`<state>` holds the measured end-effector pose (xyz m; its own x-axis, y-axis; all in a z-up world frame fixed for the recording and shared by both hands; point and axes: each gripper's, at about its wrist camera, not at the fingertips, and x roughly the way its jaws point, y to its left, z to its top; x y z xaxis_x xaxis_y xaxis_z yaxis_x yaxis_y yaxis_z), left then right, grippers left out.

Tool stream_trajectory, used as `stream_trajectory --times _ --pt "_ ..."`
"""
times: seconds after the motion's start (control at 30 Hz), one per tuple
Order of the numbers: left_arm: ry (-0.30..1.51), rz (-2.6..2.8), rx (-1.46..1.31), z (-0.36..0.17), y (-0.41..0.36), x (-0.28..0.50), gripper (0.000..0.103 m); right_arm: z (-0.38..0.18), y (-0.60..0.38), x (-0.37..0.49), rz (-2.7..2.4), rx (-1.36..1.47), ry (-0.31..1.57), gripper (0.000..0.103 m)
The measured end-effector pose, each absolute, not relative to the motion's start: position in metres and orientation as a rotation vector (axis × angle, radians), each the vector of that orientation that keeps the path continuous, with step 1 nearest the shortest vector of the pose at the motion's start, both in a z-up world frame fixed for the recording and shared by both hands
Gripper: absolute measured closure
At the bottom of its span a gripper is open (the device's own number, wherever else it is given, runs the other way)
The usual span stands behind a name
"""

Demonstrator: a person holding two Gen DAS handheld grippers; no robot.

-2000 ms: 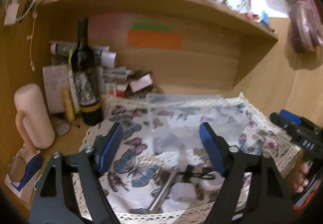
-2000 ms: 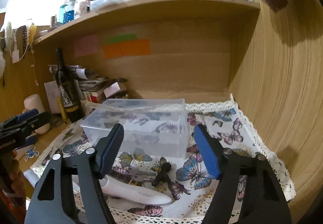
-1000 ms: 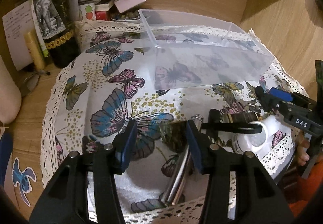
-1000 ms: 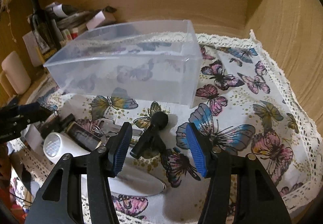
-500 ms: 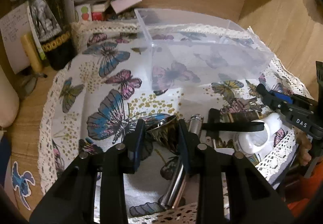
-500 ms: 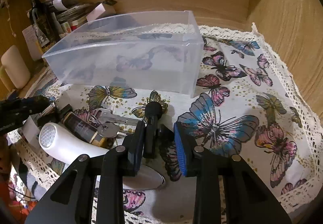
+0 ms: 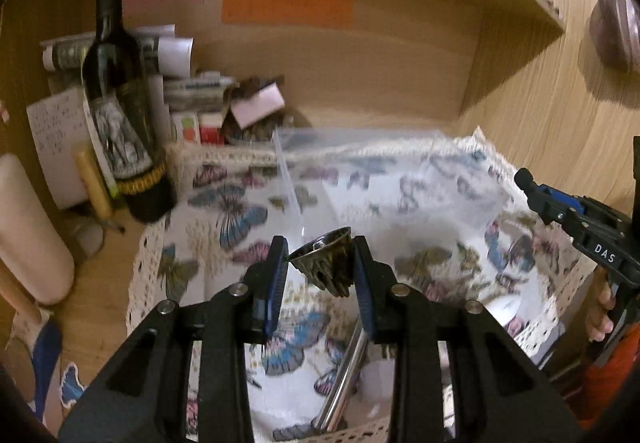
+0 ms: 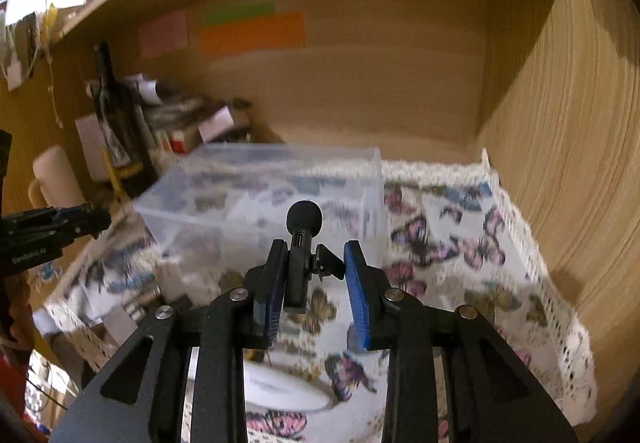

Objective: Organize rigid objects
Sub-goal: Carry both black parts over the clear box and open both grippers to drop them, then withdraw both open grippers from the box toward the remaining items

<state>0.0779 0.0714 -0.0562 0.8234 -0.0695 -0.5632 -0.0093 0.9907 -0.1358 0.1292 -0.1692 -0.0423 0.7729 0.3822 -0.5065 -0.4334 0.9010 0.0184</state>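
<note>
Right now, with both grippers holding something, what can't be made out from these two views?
- Clear box contents: motion blur in both views.
- Metal tube ends: behind the left gripper, holding the bell.
- White device: hidden behind the right gripper, holding the microphone.

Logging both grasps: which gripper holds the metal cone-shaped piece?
The left gripper holds the dark metal cone. The right gripper instead grips a black clip-on microphone with a round foam tip.
</note>
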Motion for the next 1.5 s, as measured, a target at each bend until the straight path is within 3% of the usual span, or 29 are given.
stream_trajectory --times 0.5,1.13,1.4,1.5 --pt "0.575 -0.051 -0.107 -0.034 0.069 0.134 0.071 -0.019 -0.155 0.171 0.438 -0.082 0.483 0.077" --pt "0.820 -0.091 -0.034 -0.086 0.049 0.219 0.071 -0.079 -0.111 0.240 0.447 -0.156 0.717 0.077" --pt "0.828 -0.094 -0.030 -0.089 0.048 0.222 0.071 -0.084 -0.101 0.240 0.458 -0.200 0.732 0.076" --pt "0.827 -0.096 -0.038 -0.088 0.049 0.221 0.065 -0.079 -0.103 0.235 0.469 -0.196 0.714 0.066"
